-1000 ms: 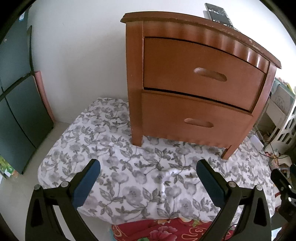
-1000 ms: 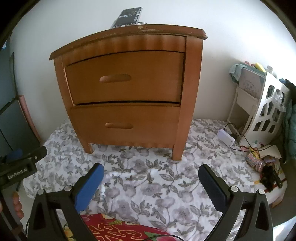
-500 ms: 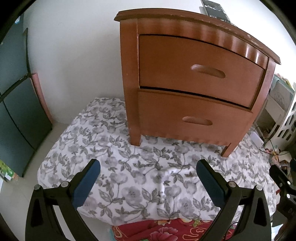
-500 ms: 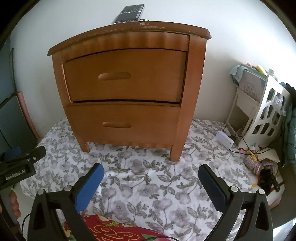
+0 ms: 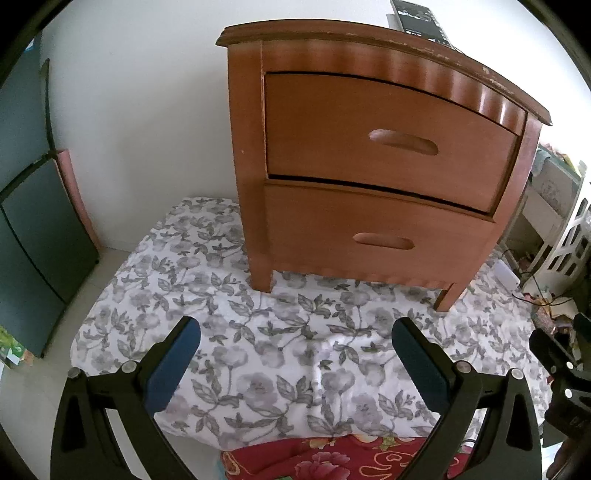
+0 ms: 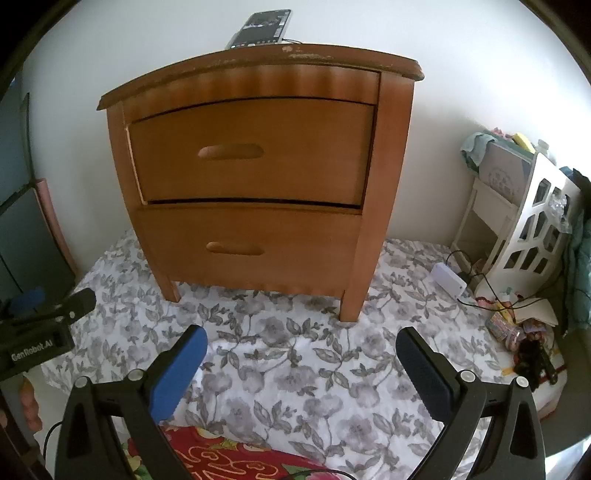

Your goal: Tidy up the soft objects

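A brown wooden nightstand [image 5: 373, 177] with two shut drawers stands on a grey floral sheet [image 5: 280, 354]; it also shows in the right wrist view [image 6: 255, 184], on the same sheet [image 6: 306, 369]. A red floral cloth [image 5: 332, 458] lies at the sheet's near edge, also seen in the right wrist view [image 6: 229, 458]. My left gripper [image 5: 295, 332] is open and empty above the sheet. My right gripper [image 6: 301, 341] is open and empty above the sheet, in front of the nightstand.
A phone [image 6: 262, 27] lies on the nightstand top. A white shelf unit [image 6: 532, 218], a white adapter with cables [image 6: 448, 280] and small clutter [image 6: 517, 325] stand at the right. A dark panel [image 5: 33, 221] leans at the left wall.
Both grippers have moved closer to the nightstand, which looks larger now. The left view has shifted so the nightstand sits more to the right. Both stay open.
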A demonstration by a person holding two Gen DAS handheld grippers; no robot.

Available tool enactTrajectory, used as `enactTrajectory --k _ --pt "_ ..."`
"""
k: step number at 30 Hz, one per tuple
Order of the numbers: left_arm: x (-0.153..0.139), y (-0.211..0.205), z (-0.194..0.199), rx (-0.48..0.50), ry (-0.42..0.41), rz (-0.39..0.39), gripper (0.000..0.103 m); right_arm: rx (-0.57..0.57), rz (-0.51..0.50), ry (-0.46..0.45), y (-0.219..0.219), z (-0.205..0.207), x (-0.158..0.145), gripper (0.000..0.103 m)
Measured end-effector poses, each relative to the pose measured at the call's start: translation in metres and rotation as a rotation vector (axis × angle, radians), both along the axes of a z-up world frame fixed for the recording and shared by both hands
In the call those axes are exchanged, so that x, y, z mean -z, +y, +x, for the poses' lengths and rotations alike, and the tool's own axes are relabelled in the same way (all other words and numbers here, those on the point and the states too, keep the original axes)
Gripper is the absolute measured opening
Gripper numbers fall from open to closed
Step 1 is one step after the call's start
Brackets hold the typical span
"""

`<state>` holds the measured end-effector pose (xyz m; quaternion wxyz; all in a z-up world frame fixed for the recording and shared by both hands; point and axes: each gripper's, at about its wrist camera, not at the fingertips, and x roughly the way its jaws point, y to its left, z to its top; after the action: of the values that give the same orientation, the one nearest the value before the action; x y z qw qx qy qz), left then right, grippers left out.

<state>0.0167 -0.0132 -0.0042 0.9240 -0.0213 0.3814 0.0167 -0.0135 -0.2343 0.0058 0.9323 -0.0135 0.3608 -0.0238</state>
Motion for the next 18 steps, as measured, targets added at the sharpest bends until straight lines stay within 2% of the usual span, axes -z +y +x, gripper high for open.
enactTrajectory --k 8,18 --pt "-0.0016 -0.0012 -0.0007 0.003 -0.019 -0.014 0.103 -0.001 -0.002 0.011 -0.0005 0.0002 -0.0004 0.103" --pt "-0.001 0.0024 0.0014 0.017 -0.042 -0.069 0.103 0.009 -0.001 0.007 -0.0018 0.0012 0.0003 0.103"
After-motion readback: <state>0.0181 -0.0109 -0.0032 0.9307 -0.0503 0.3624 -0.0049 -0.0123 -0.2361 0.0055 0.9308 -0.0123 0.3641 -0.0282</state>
